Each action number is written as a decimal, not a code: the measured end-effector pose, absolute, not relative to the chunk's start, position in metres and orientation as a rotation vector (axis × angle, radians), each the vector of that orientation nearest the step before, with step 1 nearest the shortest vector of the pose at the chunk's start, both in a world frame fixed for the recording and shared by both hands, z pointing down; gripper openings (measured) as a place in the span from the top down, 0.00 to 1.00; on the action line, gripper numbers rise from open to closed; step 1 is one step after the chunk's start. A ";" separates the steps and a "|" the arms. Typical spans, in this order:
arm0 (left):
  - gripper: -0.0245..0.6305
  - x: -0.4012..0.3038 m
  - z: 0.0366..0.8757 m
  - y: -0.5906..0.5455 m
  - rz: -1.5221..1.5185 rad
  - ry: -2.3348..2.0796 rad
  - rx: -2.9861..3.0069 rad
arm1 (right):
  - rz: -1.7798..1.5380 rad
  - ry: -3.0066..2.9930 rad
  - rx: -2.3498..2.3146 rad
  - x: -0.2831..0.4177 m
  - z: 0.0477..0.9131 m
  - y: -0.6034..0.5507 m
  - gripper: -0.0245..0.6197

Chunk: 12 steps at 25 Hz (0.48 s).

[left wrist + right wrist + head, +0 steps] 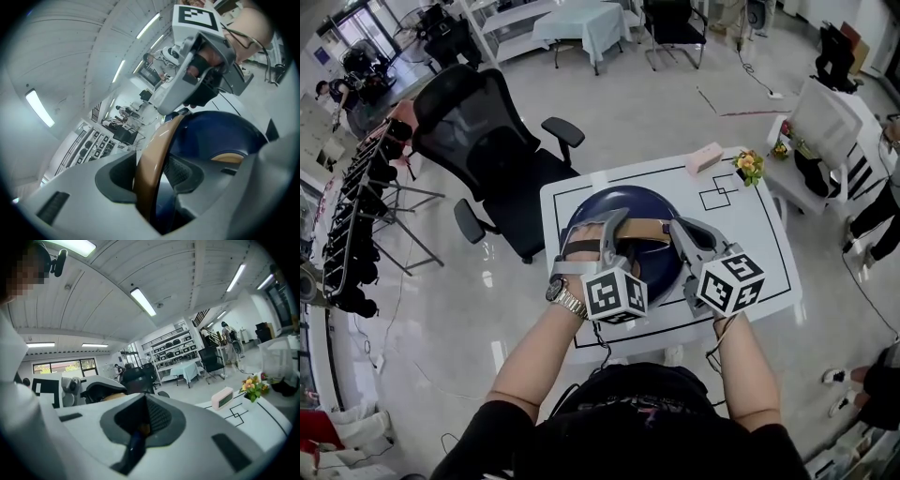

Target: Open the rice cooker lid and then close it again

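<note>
A dark blue rice cooker (623,201) stands on the white table (761,246), its lid down, with a tan carrying handle (645,230) across the front. My left gripper (613,228) is at the handle's left part. In the left gripper view the tan handle (154,154) runs between the jaws, which are shut on it, with the blue cooker (218,136) behind. My right gripper (681,236) sits at the handle's right end. In the right gripper view its pads are nearly together, with a sliver of tan handle (141,428) pinched between them.
A pink clock (704,158) and a small pot of flowers (749,166) stand at the table's far edge. A black office chair (487,150) is to the left of the table. A white side table (825,122) and people's legs are at the right.
</note>
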<state>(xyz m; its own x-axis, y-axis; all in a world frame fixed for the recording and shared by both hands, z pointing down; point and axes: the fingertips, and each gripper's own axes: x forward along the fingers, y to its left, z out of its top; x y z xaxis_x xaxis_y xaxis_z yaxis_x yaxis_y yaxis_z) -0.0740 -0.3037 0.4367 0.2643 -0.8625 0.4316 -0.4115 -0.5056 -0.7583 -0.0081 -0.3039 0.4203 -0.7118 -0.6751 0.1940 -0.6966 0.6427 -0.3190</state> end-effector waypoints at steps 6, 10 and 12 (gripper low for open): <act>0.70 -0.086 0.416 -0.307 -1.088 1.229 -2.120 | 0.511 -2.843 1.224 0.001 0.397 -0.302 0.96; 0.70 -0.096 0.404 -0.304 -1.022 1.275 -2.170 | 0.482 -2.863 1.289 0.013 0.383 -0.300 0.96; 0.70 -0.101 0.398 -0.303 -0.986 1.301 -2.189 | 0.467 -2.869 1.322 0.019 0.376 -0.300 0.96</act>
<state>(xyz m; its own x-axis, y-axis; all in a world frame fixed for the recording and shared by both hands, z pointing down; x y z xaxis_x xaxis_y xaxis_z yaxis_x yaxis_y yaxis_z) -0.1015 -0.3030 0.3984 0.3150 -0.8762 0.3648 -0.5878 -0.4819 -0.6498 0.0194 -0.3004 0.3756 -0.6560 -0.7511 0.0750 -0.7360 0.6145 -0.2841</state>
